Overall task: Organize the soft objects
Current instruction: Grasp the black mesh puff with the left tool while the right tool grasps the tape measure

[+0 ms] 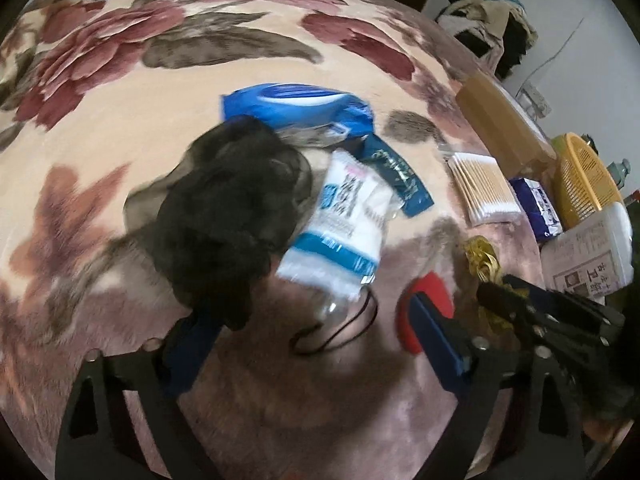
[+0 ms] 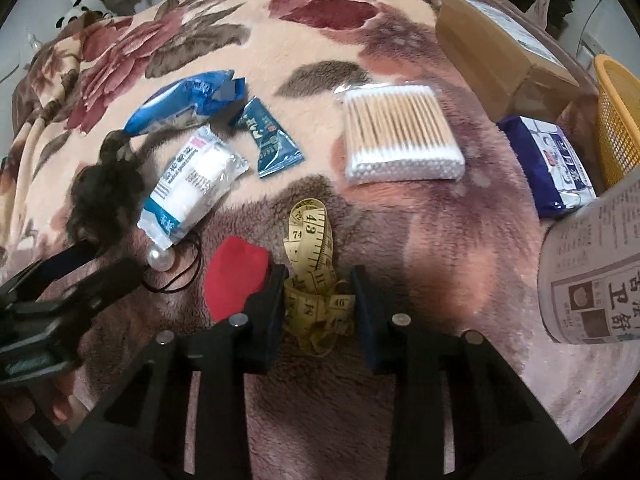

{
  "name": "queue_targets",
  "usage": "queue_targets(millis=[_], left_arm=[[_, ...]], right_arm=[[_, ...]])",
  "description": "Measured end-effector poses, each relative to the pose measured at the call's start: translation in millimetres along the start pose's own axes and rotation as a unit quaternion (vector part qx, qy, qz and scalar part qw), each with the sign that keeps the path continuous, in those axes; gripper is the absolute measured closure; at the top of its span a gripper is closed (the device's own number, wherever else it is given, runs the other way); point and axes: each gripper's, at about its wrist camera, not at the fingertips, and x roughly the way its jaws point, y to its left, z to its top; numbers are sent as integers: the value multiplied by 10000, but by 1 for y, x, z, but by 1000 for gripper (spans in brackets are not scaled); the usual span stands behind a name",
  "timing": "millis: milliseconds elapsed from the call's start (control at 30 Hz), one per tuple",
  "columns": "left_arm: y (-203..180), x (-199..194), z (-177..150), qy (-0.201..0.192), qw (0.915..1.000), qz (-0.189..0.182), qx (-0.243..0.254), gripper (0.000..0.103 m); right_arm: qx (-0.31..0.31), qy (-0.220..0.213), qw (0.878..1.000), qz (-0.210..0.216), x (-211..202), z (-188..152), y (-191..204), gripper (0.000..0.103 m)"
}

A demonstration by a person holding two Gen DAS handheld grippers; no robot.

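My left gripper is open; a dark gauzy mesh bundle hangs over its left fingertip, also seen in the right wrist view. A white cotton-pad packet lies between the fingers' line, with a black hair tie and pearl below it. A red soft piece sits by the right finger. My right gripper is open around a crumpled yellow tape measure, the fingers on either side of it.
A floral fleece blanket covers the bed. On it lie a blue wipes pack, a teal sachet, a cotton-swab pack, a navy tissue pack, a cardboard box, an orange basket and a newspaper-wrapped roll.
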Motion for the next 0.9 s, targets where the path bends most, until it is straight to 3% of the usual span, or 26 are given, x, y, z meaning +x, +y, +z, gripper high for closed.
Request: queue_targets(millis=[267,300,333,467,733,900], left_arm=[[-27,32,34,171,9985,246,451,24],[-28,36,36,213,9981,278,502,30],[-31,43,38,307,9974,317,568,43],[-32,47,36,456,9968,363,550,60],[-16,-8,5,217,9995,-21,248,63],[-9,-36,-20,153,9996,-70,210,63]], right_arm=[[103,-24,9999,118,0,11,-5,70],[111,-18,9998,135,1,11,-5,70],[119,-8,9998,152,2,11,-6,70],[171,21,9996,207,4,8,-6,70],[185,-156,9991,335,-17,-2,-3,70],[174,-253,9987,401,-32,-11,2,70]])
